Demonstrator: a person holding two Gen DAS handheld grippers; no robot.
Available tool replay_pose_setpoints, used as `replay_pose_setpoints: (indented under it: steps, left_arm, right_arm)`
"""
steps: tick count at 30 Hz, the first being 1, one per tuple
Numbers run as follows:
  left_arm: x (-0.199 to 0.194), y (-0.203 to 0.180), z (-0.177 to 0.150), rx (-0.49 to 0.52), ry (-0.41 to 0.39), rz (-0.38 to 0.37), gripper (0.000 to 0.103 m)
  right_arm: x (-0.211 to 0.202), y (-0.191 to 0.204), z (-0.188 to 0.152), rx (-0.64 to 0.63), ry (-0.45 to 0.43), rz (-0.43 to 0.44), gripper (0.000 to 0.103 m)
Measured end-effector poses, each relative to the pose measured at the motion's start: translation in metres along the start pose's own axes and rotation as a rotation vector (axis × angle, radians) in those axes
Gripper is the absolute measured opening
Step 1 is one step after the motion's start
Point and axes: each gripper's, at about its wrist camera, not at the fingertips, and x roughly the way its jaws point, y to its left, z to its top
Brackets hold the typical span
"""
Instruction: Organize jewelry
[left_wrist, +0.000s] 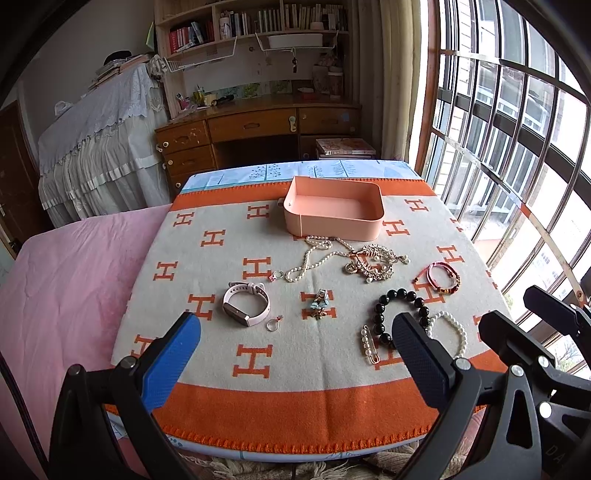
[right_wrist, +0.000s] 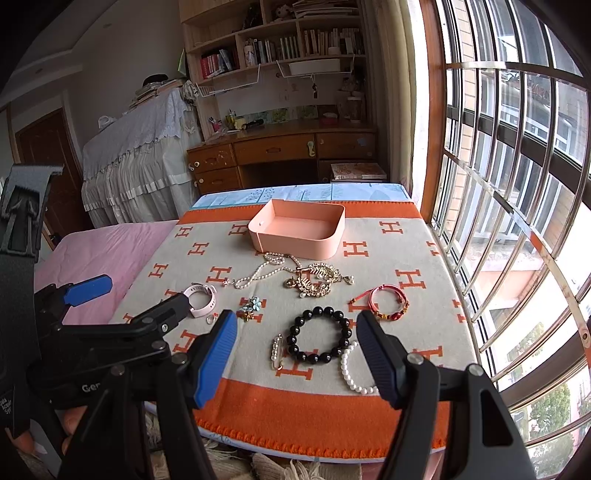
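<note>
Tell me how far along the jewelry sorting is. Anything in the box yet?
Nothing looks done: the pink box appears empty. Nothing is in hand; the left gripper and right gripper are both open above the blanket. All pieces are left outside the box: watch, pearl necklace, gold brooch, red bracelet, black bracelet, pearl bracelet, pin, plus rings and small charms.

Blanket (left_wrist: 332, 369): cream w/ orange H pattern, orange border. Tray (left_wrist: 334, 210) peach-pink. Bead bracelet (right_wrist: 319, 336) black; pearl bracelet (right_wrist: 354, 373) white; cord bracelet (right_wrist: 388, 301) red. Watch (left_wrist: 245, 303) pale pink. Bedsheet (left_wrist: 62, 280) pink.
</note>
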Motion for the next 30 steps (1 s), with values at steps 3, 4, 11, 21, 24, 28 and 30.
replay_pose_setpoints:
  steps: [3, 4, 11, 21, 24, 28, 30]
  left_arm:
    - [0.000, 0.002, -0.004, 0.001, 0.006, 0.000, 0.102]
    - [0.001, 0.003, -0.003, 0.001, 0.010, 0.000, 0.102]
    - [0.003, 0.003, 0.000, 0.002, 0.017, -0.001, 0.102]
    - [0.002, 0.006, 0.006, 0.009, 0.014, -0.001, 0.102]
    - [0.005, 0.004, 0.015, 0.011, 0.019, -0.002, 0.102]
    - [0.010, 0.003, 0.023, 0.008, 0.041, -0.003, 0.102]
    - [0.014, 0.003, 0.027, 0.005, 0.050, -0.005, 0.102]
  right_arm:
    - [0.000, 0.000, 0.000, 0.000, 0.001, 0.001, 0.068]
    - [0.000, 0.000, 0.001, 0.000, 0.001, 0.001, 0.068]
    - [0.000, -0.002, 0.003, 0.003, 0.004, 0.002, 0.068]
    - [-0.001, 0.001, 0.001, 0.007, 0.002, 0.000, 0.068]
    - [-0.003, 0.003, 0.000, 0.008, 0.003, 0.000, 0.068]
    - [-0.002, 0.001, 0.002, 0.009, 0.006, 0.002, 0.068]
    - [-0.001, 0.001, 0.000, 0.010, 0.011, 0.003, 0.068]
